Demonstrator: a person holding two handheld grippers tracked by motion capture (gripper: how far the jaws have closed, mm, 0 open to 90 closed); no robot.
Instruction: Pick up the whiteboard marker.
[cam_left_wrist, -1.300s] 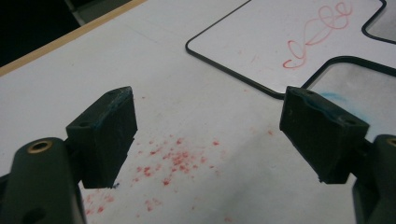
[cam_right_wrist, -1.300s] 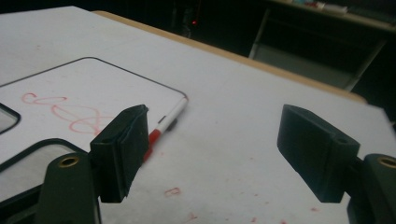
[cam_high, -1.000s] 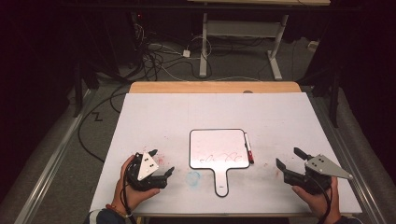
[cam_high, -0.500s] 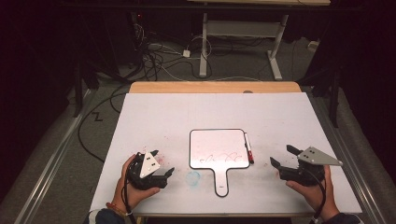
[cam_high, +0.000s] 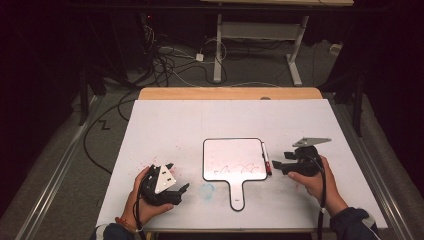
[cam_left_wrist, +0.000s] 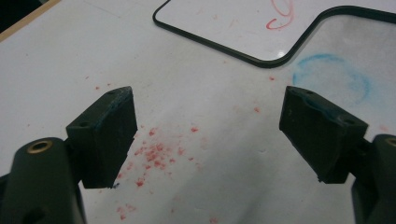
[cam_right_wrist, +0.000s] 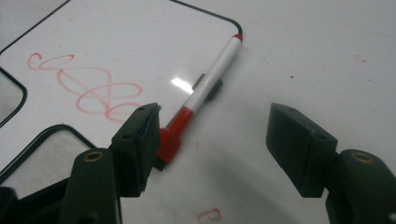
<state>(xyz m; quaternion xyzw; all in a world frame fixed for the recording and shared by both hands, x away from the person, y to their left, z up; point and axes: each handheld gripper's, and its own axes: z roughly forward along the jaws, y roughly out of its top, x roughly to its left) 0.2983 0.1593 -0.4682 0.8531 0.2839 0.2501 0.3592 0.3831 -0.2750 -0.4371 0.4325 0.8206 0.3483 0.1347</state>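
1. A white-barrelled marker with a red cap (cam_high: 266, 159) lies flat on the white-covered table (cam_high: 200, 125), along the right edge of the small white handheld whiteboard with a black rim and a short handle (cam_high: 235, 159).
2. In the right gripper view the marker (cam_right_wrist: 201, 95) lies with its barrel over the whiteboard's (cam_right_wrist: 116, 51) black rim and its red cap end nearest the camera.
3. The right gripper (cam_high: 278, 161), held in the person's right hand (cam_high: 312, 177), sits low over the table just right of the marker, pointing at it.
4. Its jaws stand fairly wide and have just been closing a little. The red cap lies just beside 1 jaw's tip; nothing is pinched between the 2 jaws.
5. A red scribble of loops (cam_right_wrist: 88, 88) is drawn on the whiteboard, near the cap end.
6. The left gripper (cam_high: 176, 181), in the left hand (cam_high: 142, 200), rests near the table's front left, well apart from the marker and left of the whiteboard's handle.
7. Its jaws are wide apart with nothing between them.
8. In the left gripper view red specks (cam_left_wrist: 152, 154) dot the table under that gripper, and a faint blue ring-shaped smear (cam_left_wrist: 334, 77) lies beside the whiteboard's (cam_left_wrist: 224, 18) handle.
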